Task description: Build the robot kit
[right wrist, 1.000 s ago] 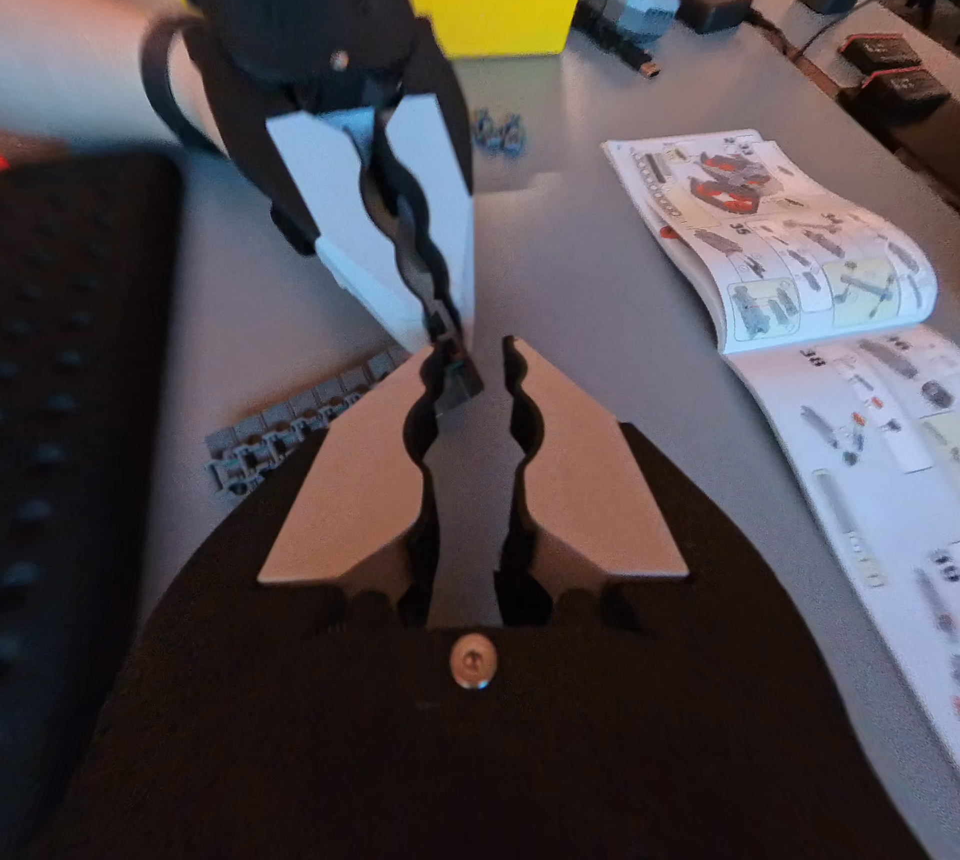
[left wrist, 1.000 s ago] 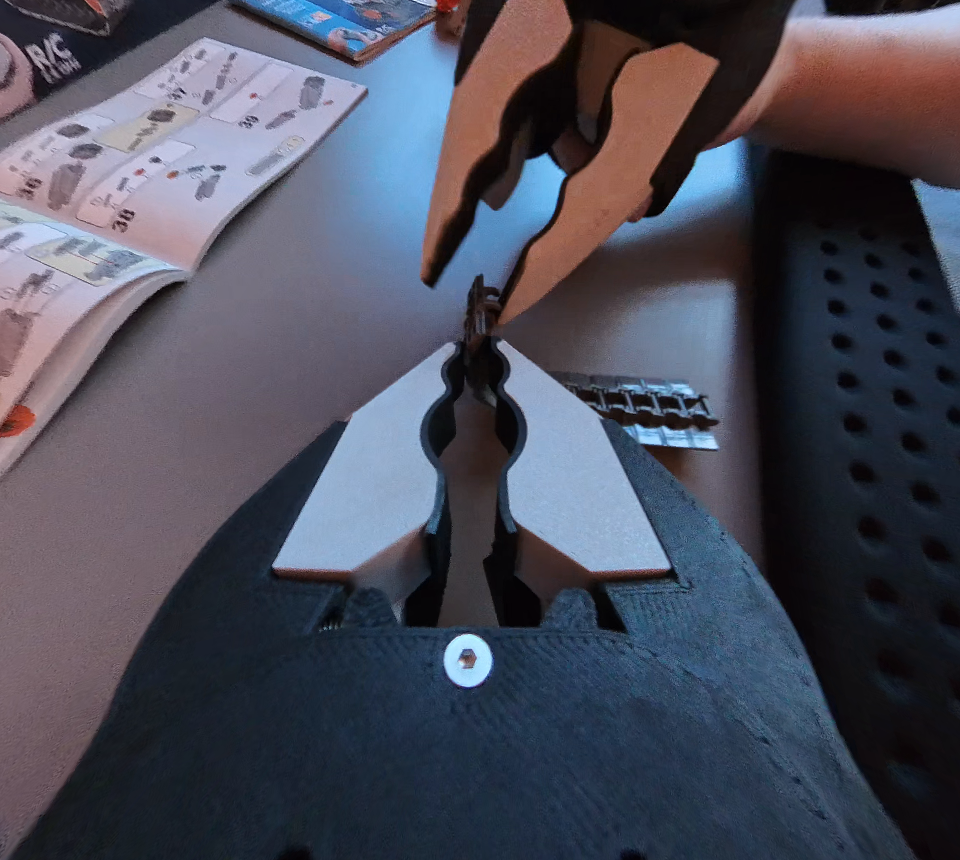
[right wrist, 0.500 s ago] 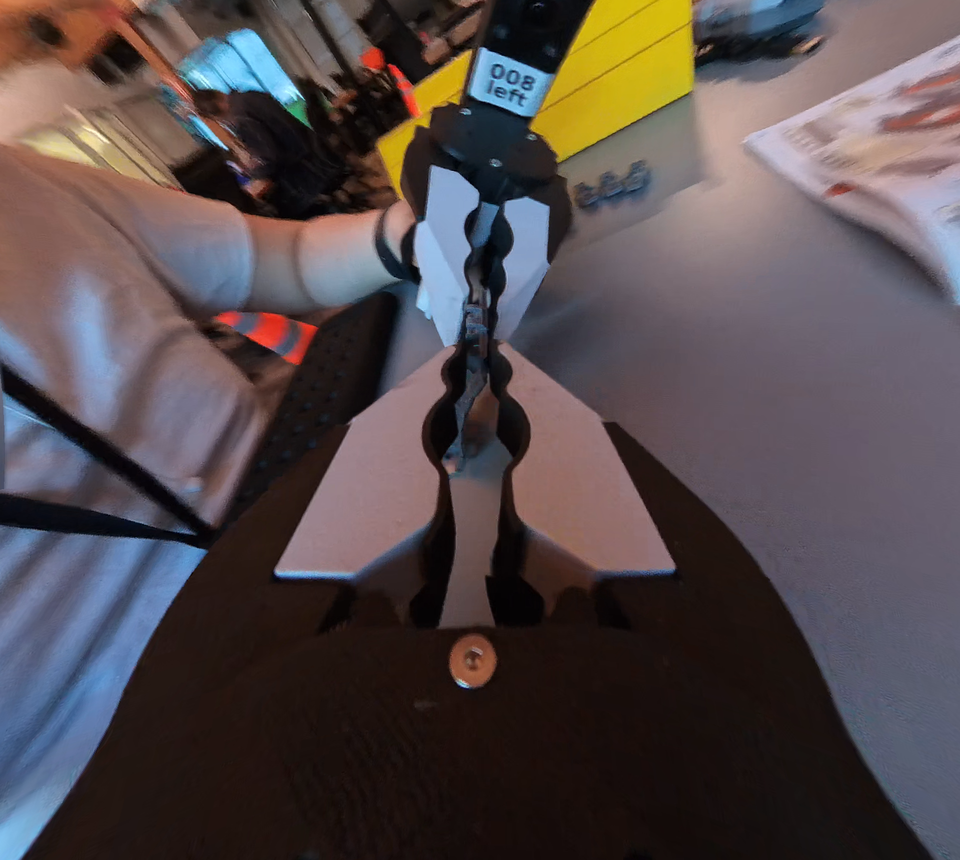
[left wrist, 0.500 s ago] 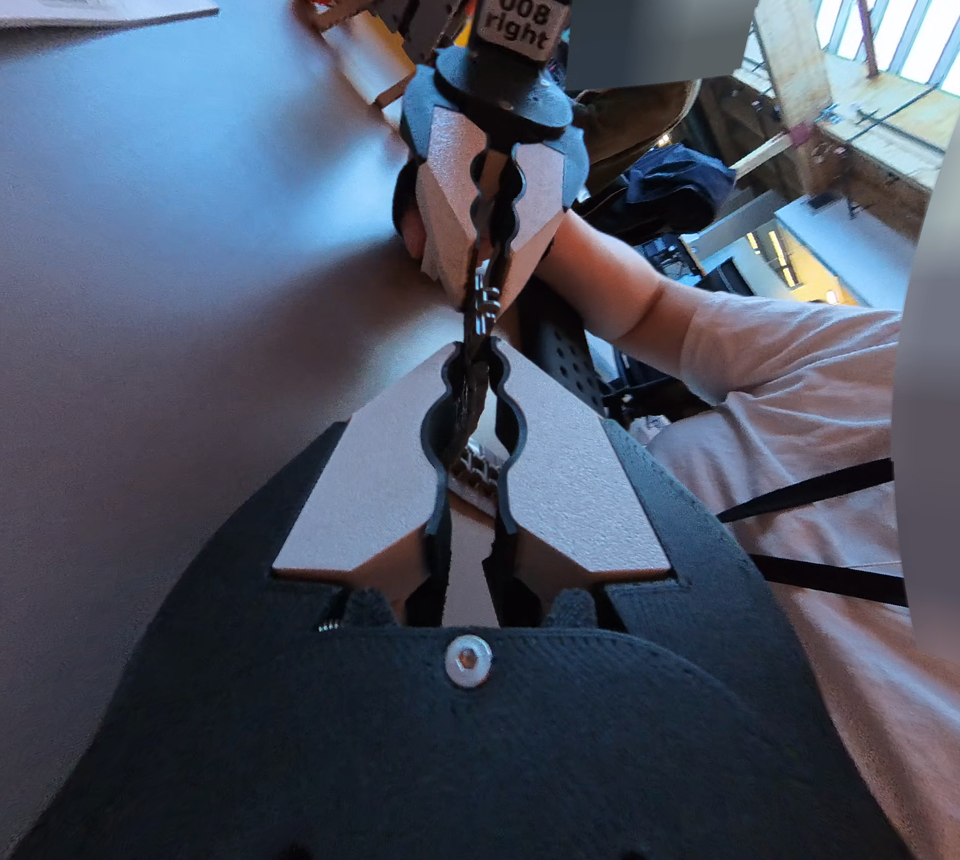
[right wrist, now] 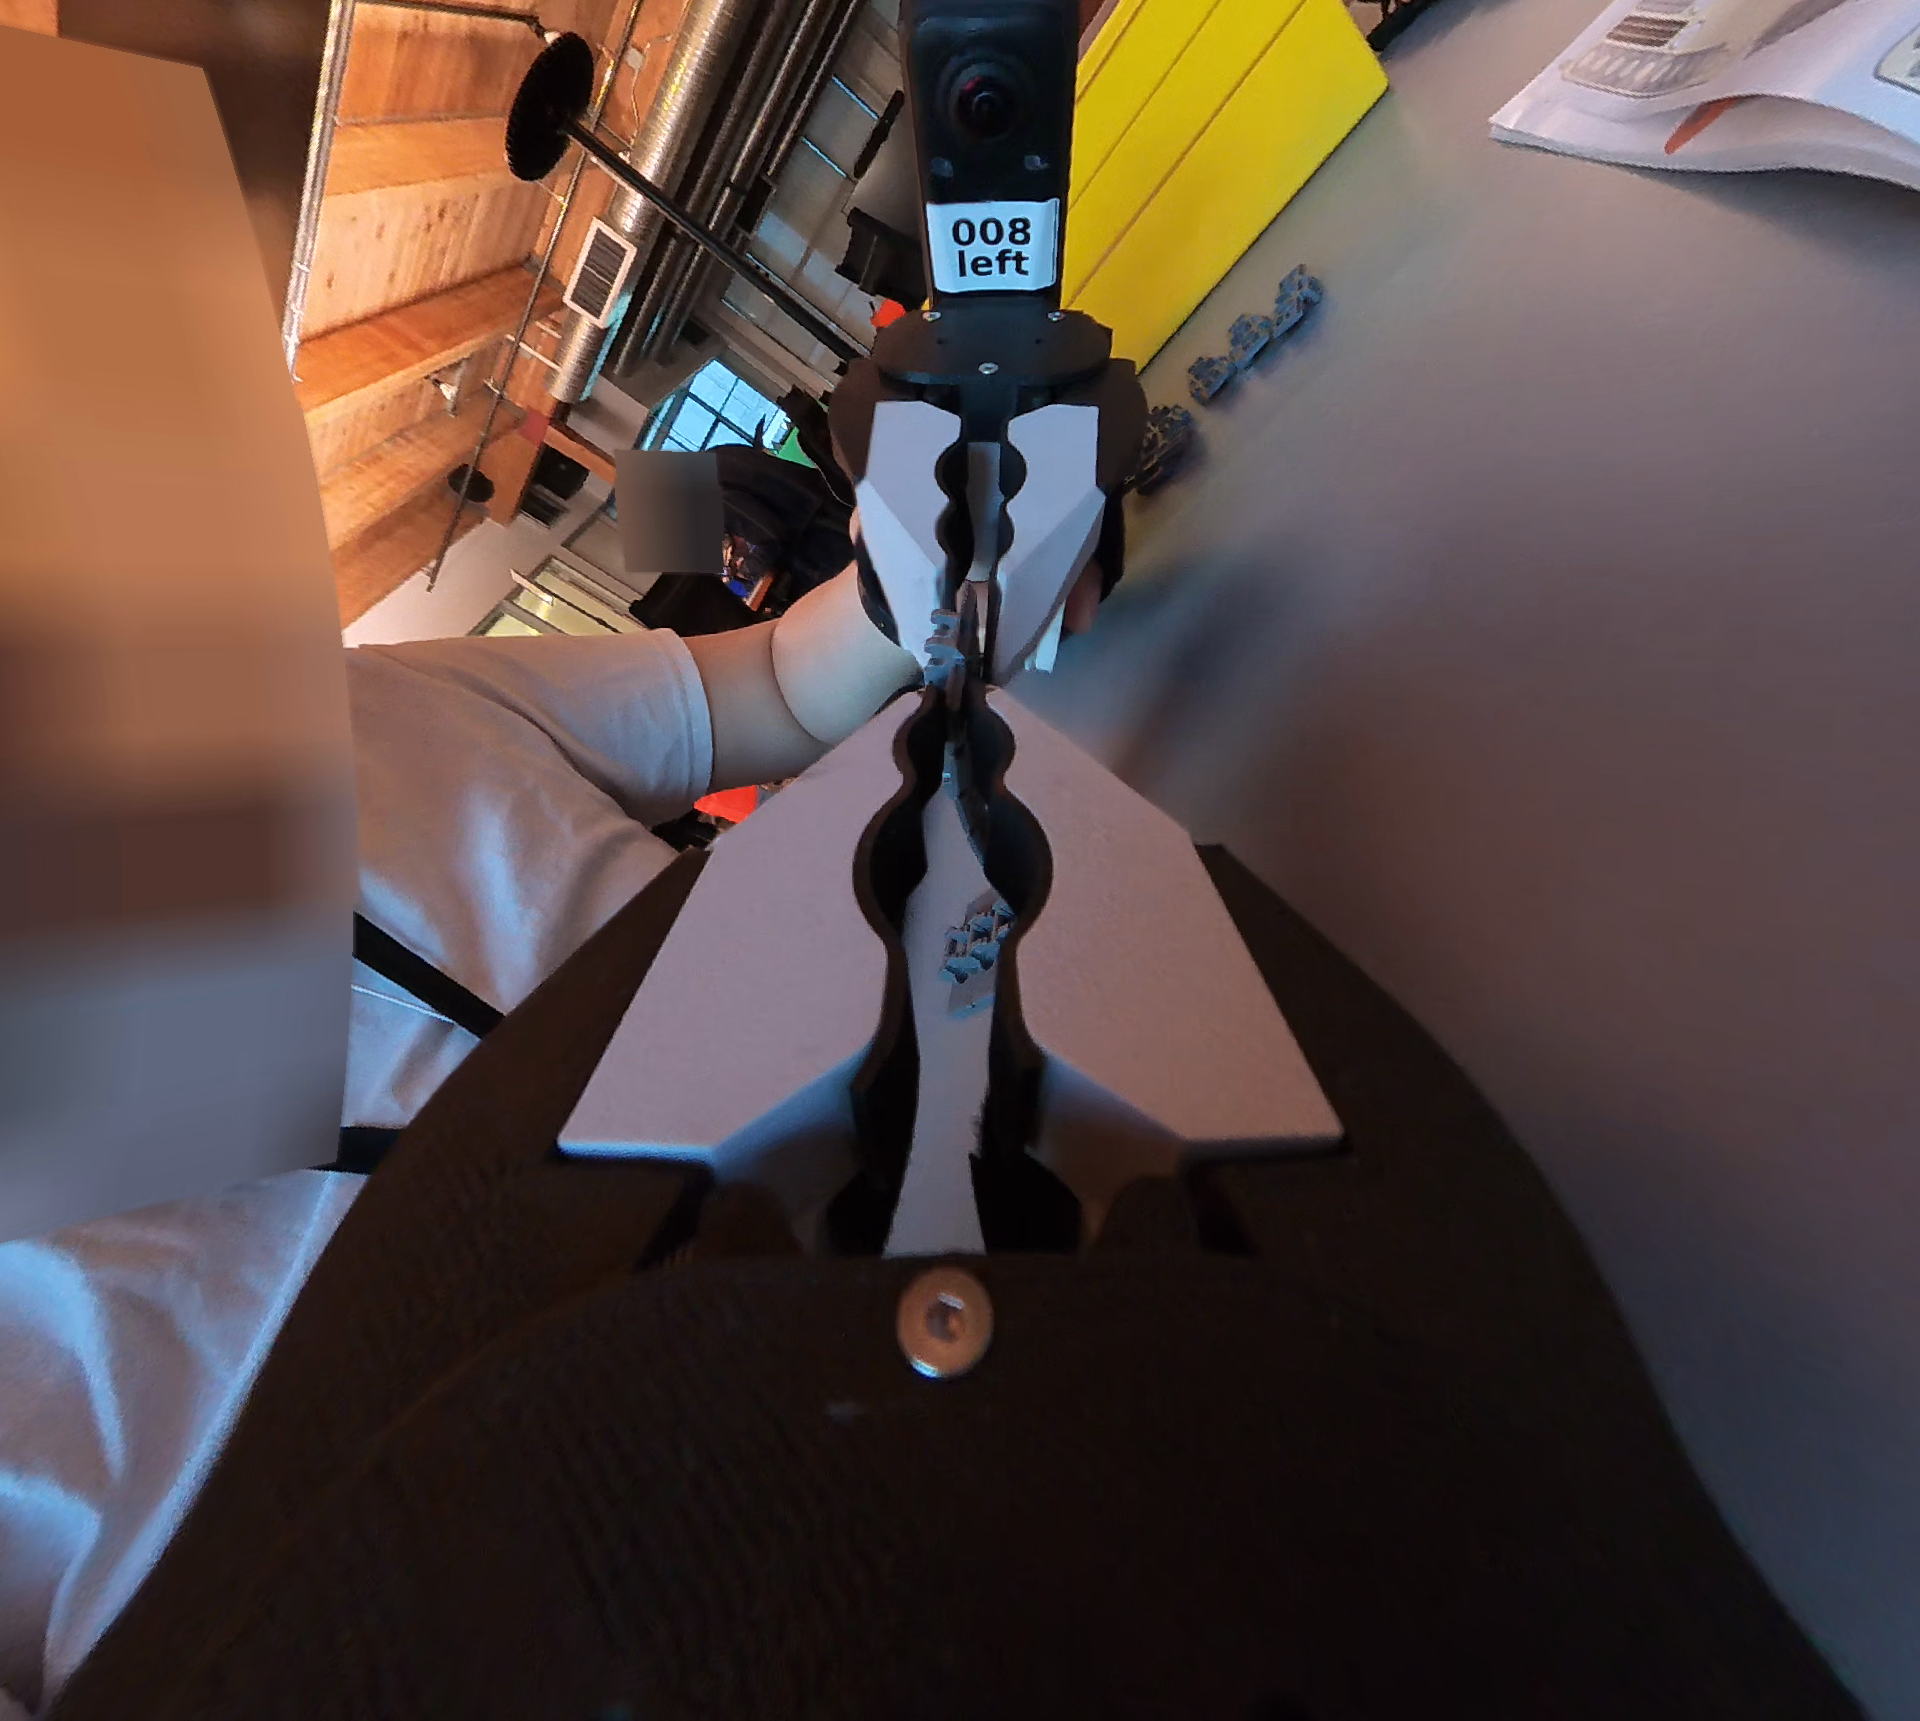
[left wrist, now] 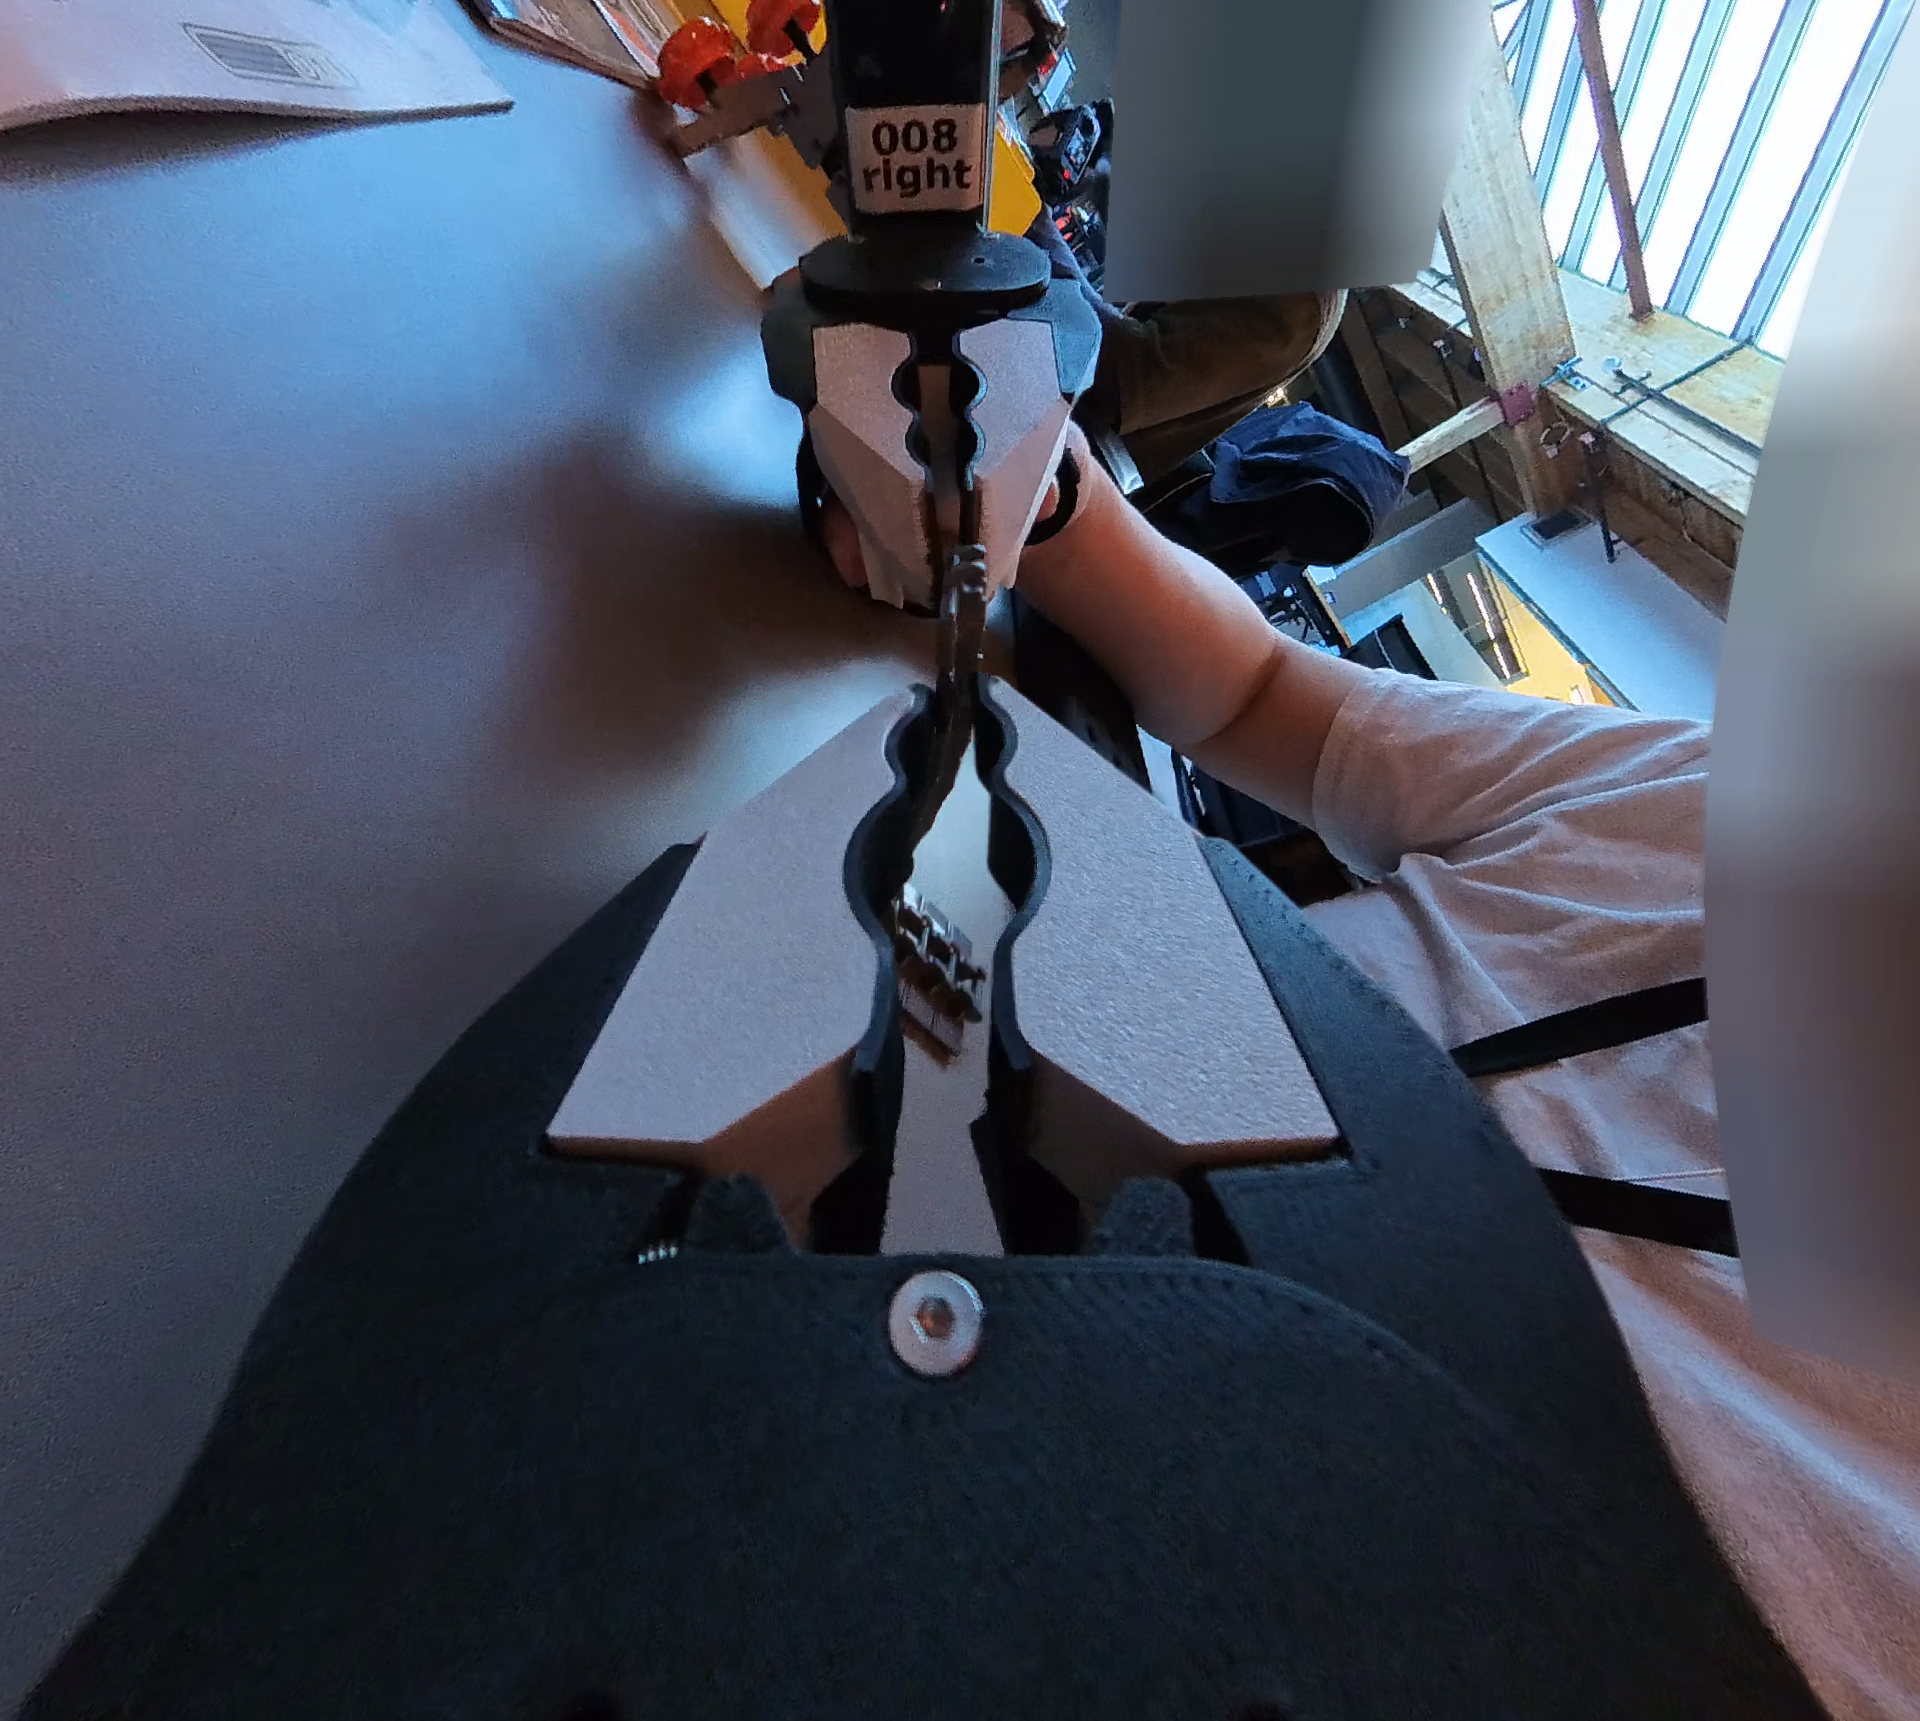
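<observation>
My left gripper (left wrist: 951, 697) is shut on a dark grey chain of track links (left wrist: 961, 622), held up above the grey table (left wrist: 260, 580). The chain runs from its tips back between its fingers, where a few links (left wrist: 935, 975) hang. My right gripper (left wrist: 956, 570) faces it tip to tip and is shut on the chain's other end. In the right wrist view my right gripper (right wrist: 951, 710) pinches the chain, more links (right wrist: 977, 944) hang between its fingers, and the left gripper (right wrist: 966, 643) stands just beyond.
An open instruction booklet (left wrist: 208, 9) lies on the table and also shows in the right wrist view (right wrist: 1714, 40). A yellow box (right wrist: 1226, 113), red wheels (left wrist: 727, 40) and loose grey links (right wrist: 1257, 341) lie farther off. A person's arm (left wrist: 1174, 632) is close behind. Only a small space, under 4 cm, lies between the two pairs of fingers.
Both grippers have risen from the table and turned to face each other. My right gripper, open a second ago, has shut on the chain. The chain now spans both grippers.
</observation>
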